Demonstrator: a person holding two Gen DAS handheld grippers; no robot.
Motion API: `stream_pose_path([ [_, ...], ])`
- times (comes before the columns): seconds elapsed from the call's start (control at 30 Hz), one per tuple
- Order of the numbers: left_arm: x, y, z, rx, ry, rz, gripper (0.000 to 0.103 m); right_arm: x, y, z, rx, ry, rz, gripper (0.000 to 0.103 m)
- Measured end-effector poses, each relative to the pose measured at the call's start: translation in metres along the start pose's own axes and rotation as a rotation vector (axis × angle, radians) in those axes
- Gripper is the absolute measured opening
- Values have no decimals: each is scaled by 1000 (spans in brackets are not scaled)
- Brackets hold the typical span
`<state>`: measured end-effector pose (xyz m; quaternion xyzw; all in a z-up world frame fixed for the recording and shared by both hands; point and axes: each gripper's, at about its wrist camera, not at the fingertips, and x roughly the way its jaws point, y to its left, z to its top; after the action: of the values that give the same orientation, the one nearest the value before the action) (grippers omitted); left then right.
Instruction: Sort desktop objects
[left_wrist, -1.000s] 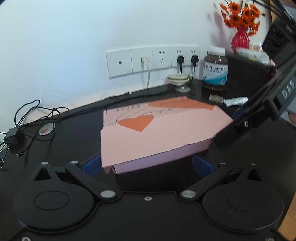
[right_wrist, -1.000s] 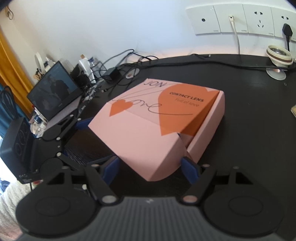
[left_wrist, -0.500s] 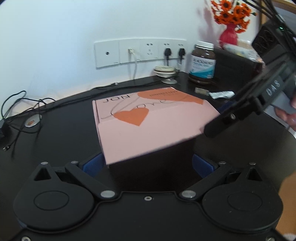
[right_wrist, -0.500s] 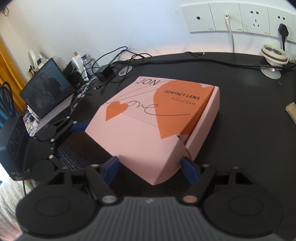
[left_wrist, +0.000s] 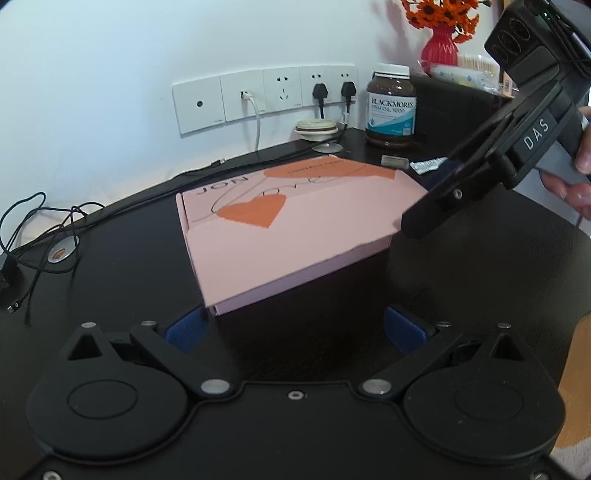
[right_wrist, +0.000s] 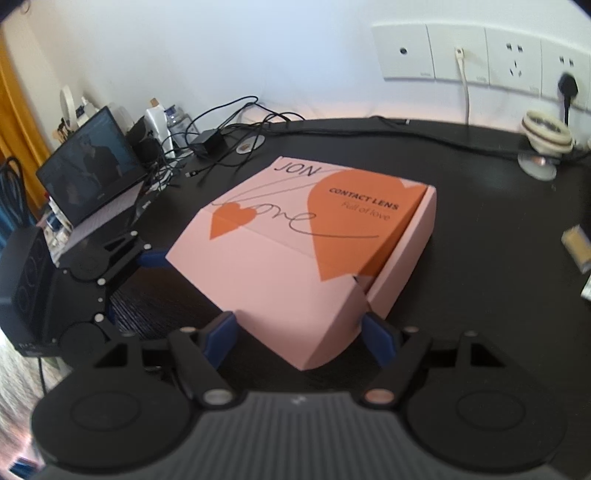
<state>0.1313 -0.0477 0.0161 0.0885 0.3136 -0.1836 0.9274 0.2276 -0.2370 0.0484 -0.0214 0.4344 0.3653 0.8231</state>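
Observation:
A pink cardboard box (left_wrist: 295, 232) with orange hearts and "CONTACT LENS" print lies on the black desk (left_wrist: 129, 266); it also shows in the right wrist view (right_wrist: 314, 251). My left gripper (left_wrist: 295, 326) is open, its blue pads on either side of the box's near corner, not touching. My right gripper (right_wrist: 299, 339) is open wide with the box's near corner between its blue pads; whether they touch the box I cannot tell. It shows in the left wrist view (left_wrist: 480, 177) at the box's right side.
A brown Blackmores bottle (left_wrist: 390, 105), a small white stand (left_wrist: 317, 131), a foil sachet (left_wrist: 428, 164) and a red vase with orange flowers (left_wrist: 441, 40) stand behind the box. Tangled cables (left_wrist: 40, 221) lie left. A laptop (right_wrist: 92, 170) sits at the desk's left end.
The left gripper has pulled back a little from the box, so its near corner now lies farther off. The right gripper stays at the box's other corner.

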Motion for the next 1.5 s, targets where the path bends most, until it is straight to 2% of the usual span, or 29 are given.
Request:
stream_pose_path([
  [0.17, -15, 17, -2, -42, -59, 10, 103, 0, -1, -1, -18, -10, -2, 75],
  [0.3, -39, 34, 0, -85, -176, -52, 103, -6, -6, 0, 11, -43, 27, 75],
  [0.43, -39, 42, 9, -126, -249, 21, 103, -12, -13, 0, 44, -103, 17, 76],
  [0.6, -5, 61, 13, -166, -208, 21, 103, -5, -19, 1, 45, -147, -20, 76],
  [0.7, 5, 71, 10, -168, -216, -9, 103, 0, -17, -1, -43, -188, -29, 77],
  [0.77, 7, 75, 10, -156, -218, -25, 103, 4, -17, -2, -98, -211, -43, 83],
  [0.87, 10, 81, 8, -147, -216, -33, 103, 6, -21, -3, -128, -243, -34, 86],
  [1.03, 24, 89, 1, -180, -166, -56, 103, 14, -26, -4, -144, -237, -50, 86],
  [1.1, 27, 88, 1, -177, -151, -47, 103, 19, -28, -5, -151, -225, -59, 86],
  [1.33, 26, 81, 0, -159, -174, -1, 103, 25, -34, -9, -134, -230, -42, 88],
  [1.5, 17, 77, 5, -209, -237, 106, 103, 19, -37, -10, -61, -286, -10, 88],
])
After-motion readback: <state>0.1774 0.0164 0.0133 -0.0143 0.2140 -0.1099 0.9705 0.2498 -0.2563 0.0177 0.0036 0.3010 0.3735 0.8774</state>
